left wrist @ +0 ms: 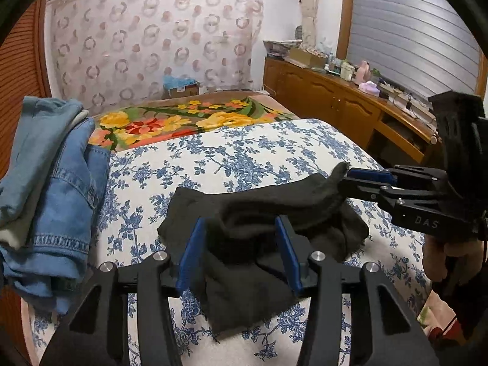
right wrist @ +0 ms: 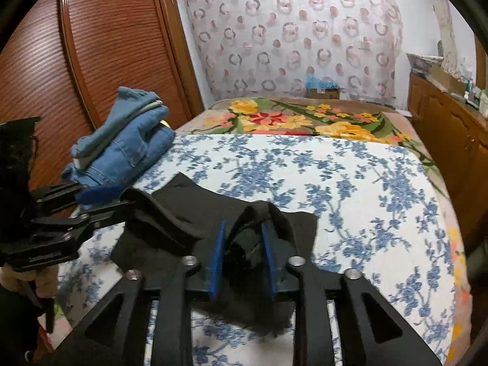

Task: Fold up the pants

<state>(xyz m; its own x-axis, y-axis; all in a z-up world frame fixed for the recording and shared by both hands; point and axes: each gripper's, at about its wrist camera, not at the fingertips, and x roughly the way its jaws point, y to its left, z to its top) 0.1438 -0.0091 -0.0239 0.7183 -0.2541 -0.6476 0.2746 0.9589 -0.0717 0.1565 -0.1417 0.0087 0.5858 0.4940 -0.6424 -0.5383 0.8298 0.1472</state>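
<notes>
A pair of black pants lies bunched on the blue-flowered bedspread; it also shows in the right wrist view. My left gripper has its blue pads wide apart with black cloth between them; in the right wrist view its tips meet a fold of the pants. My right gripper holds a raised fold of the pants between its blue pads; in the left wrist view its tips pinch a lifted corner.
A stack of folded blue jeans sits at the bed's left edge, by a wooden wardrobe. A bright flowered blanket covers the far bed. A wooden sideboard with clutter runs along the right.
</notes>
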